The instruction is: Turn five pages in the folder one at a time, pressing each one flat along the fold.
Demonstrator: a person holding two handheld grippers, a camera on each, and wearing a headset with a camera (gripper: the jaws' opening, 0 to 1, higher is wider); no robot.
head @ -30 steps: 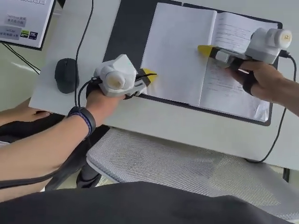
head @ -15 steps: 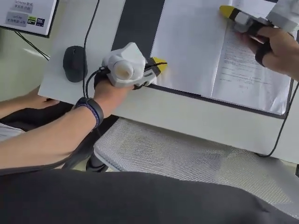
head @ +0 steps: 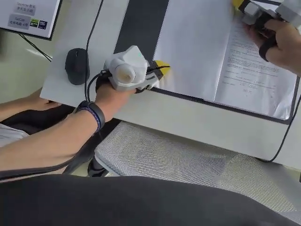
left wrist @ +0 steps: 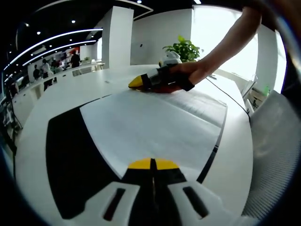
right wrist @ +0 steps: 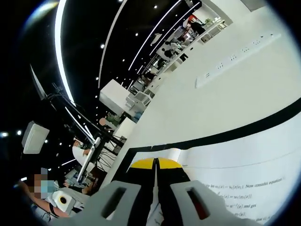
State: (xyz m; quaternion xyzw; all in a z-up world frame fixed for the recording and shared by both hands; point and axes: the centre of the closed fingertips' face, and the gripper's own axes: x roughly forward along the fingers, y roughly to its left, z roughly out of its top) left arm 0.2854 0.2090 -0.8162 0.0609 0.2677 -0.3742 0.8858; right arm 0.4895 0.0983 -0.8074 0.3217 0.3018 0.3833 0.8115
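One black folder (head: 141,23) lies open on the white table (head: 188,117), occupying the upper centre and upper right of the head view. Two sheets are exposed: one blank white page (head: 193,47) on the left and one printed page (head: 254,75) on the right, meeting at the fold.

Two grippers are counted. The left gripper (head: 162,66) sits at the centre of the head view, its yellow tips at the lower left corner of the blank page. In the left gripper view its jaws stand together, with no paper visible between them (left wrist: 153,164).

The right gripper (head: 239,4) is at the top right edge of the head view, over the printed page just beside the fold. In the right gripper view its jaws are likewise together (right wrist: 155,163).

One black computer mouse (head: 76,66) lies at centre left, well apart from the folder. One monitor corner (head: 28,19) occupies the upper left. One grey mesh chair seat (head: 164,160) lies below the table edge.
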